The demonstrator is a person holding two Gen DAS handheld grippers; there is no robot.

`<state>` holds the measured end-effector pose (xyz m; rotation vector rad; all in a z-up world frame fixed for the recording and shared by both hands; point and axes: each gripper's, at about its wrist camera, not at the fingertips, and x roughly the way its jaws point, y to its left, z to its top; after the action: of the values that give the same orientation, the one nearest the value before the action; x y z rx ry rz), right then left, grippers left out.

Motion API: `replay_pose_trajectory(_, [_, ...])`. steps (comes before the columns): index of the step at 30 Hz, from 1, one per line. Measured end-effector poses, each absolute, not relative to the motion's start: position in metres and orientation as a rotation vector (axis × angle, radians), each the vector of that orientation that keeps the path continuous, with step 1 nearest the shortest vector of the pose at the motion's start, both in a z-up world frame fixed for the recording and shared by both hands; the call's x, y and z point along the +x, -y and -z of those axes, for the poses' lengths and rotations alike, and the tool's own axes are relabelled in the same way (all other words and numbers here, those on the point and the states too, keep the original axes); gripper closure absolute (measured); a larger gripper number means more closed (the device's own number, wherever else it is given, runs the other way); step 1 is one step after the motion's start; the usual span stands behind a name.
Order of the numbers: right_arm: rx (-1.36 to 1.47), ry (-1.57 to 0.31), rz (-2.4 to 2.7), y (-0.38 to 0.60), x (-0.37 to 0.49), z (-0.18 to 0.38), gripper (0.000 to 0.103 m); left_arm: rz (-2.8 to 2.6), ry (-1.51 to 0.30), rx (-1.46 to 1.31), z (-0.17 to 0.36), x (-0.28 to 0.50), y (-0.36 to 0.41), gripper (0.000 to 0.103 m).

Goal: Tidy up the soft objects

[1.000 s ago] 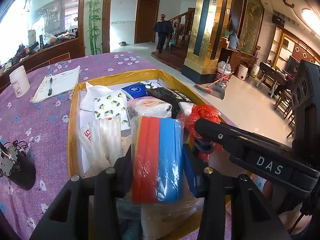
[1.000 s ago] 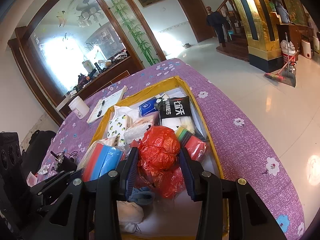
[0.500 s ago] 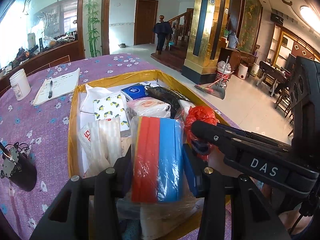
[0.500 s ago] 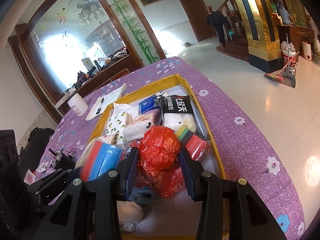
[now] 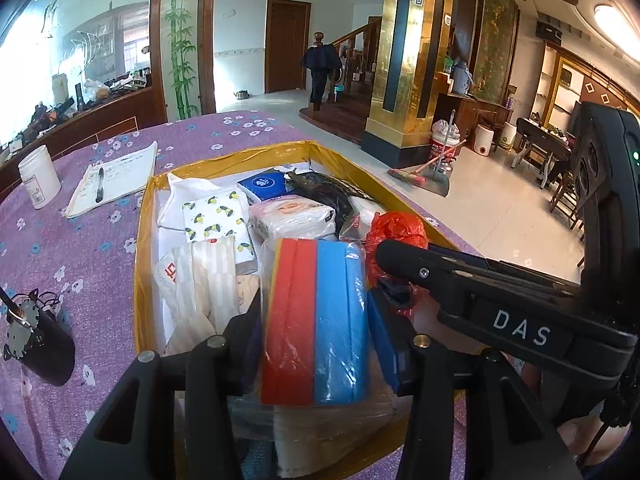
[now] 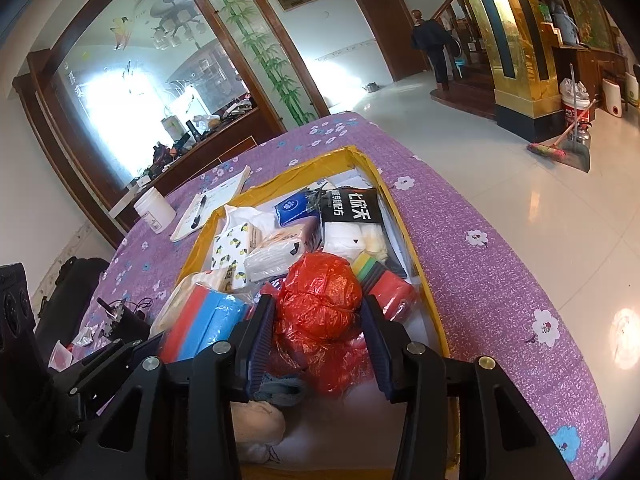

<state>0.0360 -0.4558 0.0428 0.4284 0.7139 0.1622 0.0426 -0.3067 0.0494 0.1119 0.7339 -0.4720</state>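
Observation:
A shallow yellow-rimmed box (image 5: 141, 240) on the purple table holds several soft packs. My left gripper (image 5: 316, 320) is shut on a plastic-wrapped pack of red and blue sponges (image 5: 316, 320), held just above the box's near end. My right gripper (image 6: 318, 320) is shut on a crumpled red plastic bag (image 6: 320, 292) above the box; the bag also shows in the left wrist view (image 5: 394, 226). The sponge pack shows in the right wrist view (image 6: 204, 320). Tissue packs (image 5: 292, 216), a lemon-print pack (image 5: 216, 216) and a black-labelled pack (image 6: 352, 208) lie in the box.
A white jar (image 5: 38, 176) and a notebook with a pen (image 5: 116, 176) lie on the table to the far left. A small black device with wires (image 5: 36, 332) sits left of the box. The table's right edge (image 6: 520, 248) drops to a tiled floor.
Both grippers keep their hold. The views have shifted only slightly; the right gripper has edged a little further over the box beside the sponge pack.

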Motion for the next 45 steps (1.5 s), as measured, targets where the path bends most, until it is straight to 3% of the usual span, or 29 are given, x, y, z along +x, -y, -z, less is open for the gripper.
replay_pose_trajectory(8, [0.434, -0.714, -0.164, 0.457, 0.034, -0.043, 0.053, 0.475, -0.709, 0.136, -0.051, 0.039, 0.309, 0.05])
replay_pose_trajectory(15, [0.442, -0.699, -0.159, 0.461, 0.03, -0.047, 0.045, 0.47, -0.686, 0.141, -0.052, 0.036, 0.309, 0.039])
replay_pose_trajectory(35, [0.456, -0.651, -0.148, 0.468, 0.023, -0.055, 0.036, 0.428, -0.596, 0.203, -0.059, 0.023, 0.312, 0.032])
replay_pose_trajectory(45, [0.458, -0.585, -0.16, 0.47, 0.016, -0.064, 0.03, 0.403, -0.55, 0.222, -0.063, 0.016, 0.31, 0.022])
